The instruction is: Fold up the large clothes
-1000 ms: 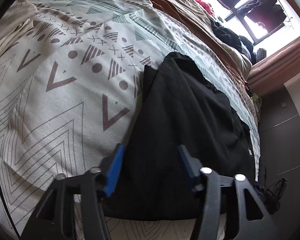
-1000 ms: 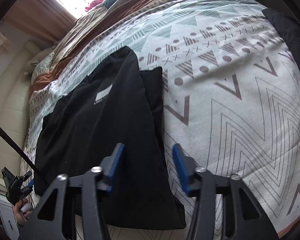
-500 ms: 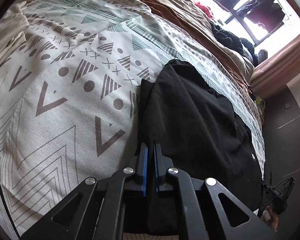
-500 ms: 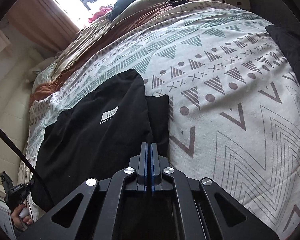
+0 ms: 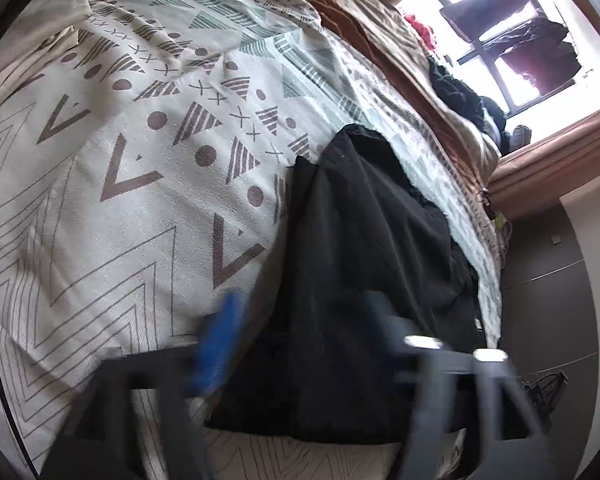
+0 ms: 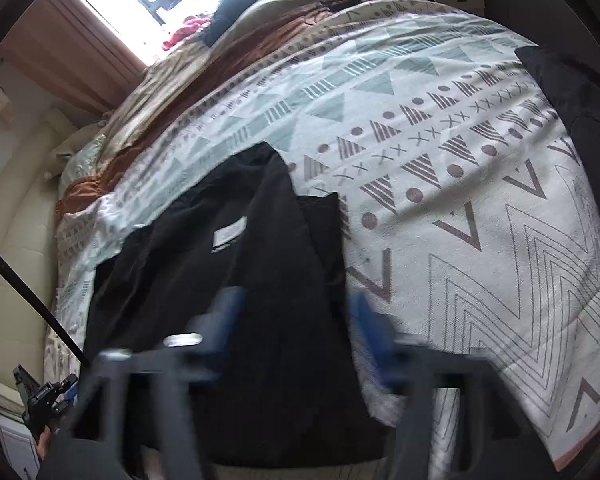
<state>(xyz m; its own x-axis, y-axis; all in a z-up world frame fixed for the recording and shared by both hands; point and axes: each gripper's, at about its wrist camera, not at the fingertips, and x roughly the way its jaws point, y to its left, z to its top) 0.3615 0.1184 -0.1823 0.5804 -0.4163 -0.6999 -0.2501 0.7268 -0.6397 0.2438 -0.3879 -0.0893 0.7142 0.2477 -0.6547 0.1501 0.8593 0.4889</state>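
Note:
A large black garment (image 5: 364, 248) lies folded lengthways on the patterned bedspread (image 5: 132, 168). It also shows in the right wrist view (image 6: 236, 280), with a small white label (image 6: 229, 235) on top. My left gripper (image 5: 300, 320) is open and blurred, its blue-padded fingers astride the garment's near end. My right gripper (image 6: 296, 320) is open and blurred too, over the garment's near right edge. Neither holds cloth.
Brown and beige bedding (image 5: 384, 40) is bunched along the far side under a bright window (image 5: 520, 40). Dark clothes (image 5: 464, 96) lie by the window. Another black cloth (image 6: 572, 92) lies at the bed's right edge. The other gripper (image 6: 46, 400) shows at lower left.
Both grippers were open a second ago, shut half a second ago, and are open again now, in motion blur. The garment lies much as before.

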